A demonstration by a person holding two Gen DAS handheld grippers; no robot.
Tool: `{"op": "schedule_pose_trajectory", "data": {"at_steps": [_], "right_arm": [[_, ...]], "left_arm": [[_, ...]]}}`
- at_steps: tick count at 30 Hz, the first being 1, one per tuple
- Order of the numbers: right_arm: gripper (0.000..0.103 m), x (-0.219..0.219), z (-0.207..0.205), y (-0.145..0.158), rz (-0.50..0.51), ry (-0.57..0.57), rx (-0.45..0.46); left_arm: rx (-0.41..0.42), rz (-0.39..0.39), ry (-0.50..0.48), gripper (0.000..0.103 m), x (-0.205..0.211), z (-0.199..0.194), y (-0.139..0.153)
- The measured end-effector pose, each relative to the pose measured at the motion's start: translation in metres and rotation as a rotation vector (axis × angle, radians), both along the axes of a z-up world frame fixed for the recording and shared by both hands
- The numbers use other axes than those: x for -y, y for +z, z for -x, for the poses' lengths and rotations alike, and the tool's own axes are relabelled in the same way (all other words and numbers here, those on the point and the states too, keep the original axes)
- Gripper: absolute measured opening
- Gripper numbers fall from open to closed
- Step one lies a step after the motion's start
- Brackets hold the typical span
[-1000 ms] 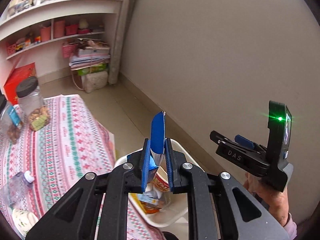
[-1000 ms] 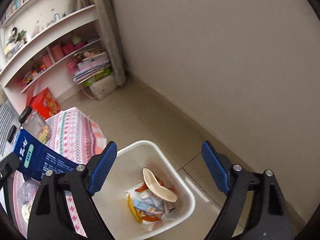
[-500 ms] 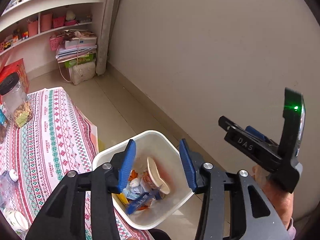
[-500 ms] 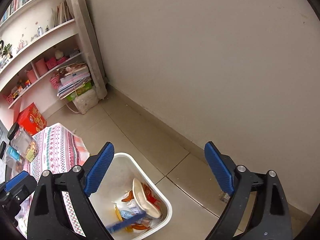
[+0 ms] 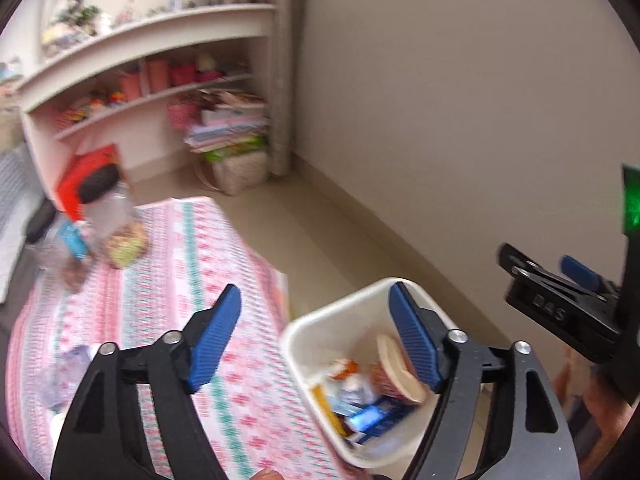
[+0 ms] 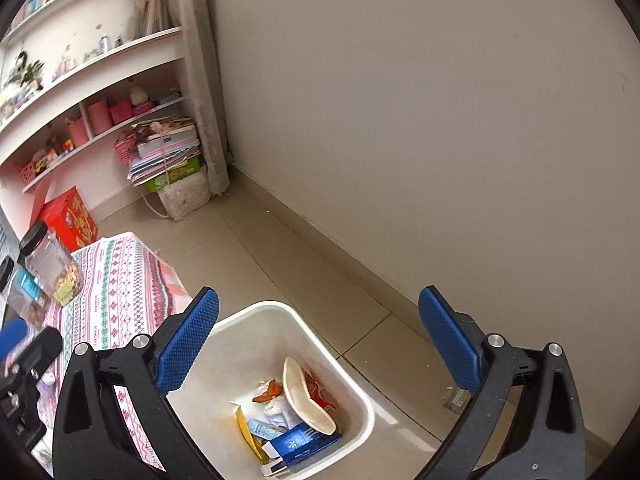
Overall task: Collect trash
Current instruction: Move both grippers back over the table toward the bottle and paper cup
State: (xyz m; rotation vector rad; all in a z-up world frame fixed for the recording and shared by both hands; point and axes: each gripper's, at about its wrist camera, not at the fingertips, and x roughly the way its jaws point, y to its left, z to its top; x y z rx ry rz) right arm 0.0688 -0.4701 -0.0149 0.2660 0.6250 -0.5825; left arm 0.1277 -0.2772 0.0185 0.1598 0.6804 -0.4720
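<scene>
A white bin (image 6: 256,312) stands on the floor beside the table. In it lie a flattened blue carton (image 6: 304,444), a tipped paper noodle cup (image 6: 304,392) and several wrappers. My right gripper (image 6: 319,298) hangs above the bin, its jaws opening wide with nothing between them. My left gripper (image 5: 314,300) is above the bin's rim (image 5: 332,312) and the table edge. Its jaws are also opening, with nothing between them. The left wrist view is blurred but shows the blue carton (image 5: 372,418) in the bin.
The table's patterned cloth (image 5: 180,272) carries a black-lidded jar (image 5: 116,216) of snacks and a crumpled clear bottle (image 5: 76,364). A plain wall runs along the right. Shelves, a red box (image 6: 70,216) and stacked papers (image 6: 168,152) stand at the back.
My left gripper opened and let go of the blue carton, which fell into the bin. The left view swung toward the table. My right gripper spread a little wider.
</scene>
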Motion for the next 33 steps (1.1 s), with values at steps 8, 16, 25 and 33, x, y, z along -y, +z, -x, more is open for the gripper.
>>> {"op": "schedule_pose_trajectory", "data": {"at_steps": [8, 16, 25, 33], "right_arm": [[0.096, -0.047, -0.021, 0.001, 0.034, 0.088, -0.013], [0.096, -0.095, -0.049, -0.002, 0.057, 0.184, -0.05], [0.096, -0.148, -0.081, -0.012, 0.061, 0.295, -0.113], [0.096, -0.19, -0.104, -0.024, 0.084, 0.378, -0.168]], "left_arm": [[0.018, -0.053, 0.098, 0.083, -0.041, -0.014, -0.003], [-0.008, -0.126, 0.178, 0.083, -0.089, -0.043, -0.021], [-0.066, -0.269, 0.215, 0.083, -0.14, -0.072, -0.047], [-0.203, -0.492, 0.159, 0.083, -0.194, -0.115, -0.097]]}}
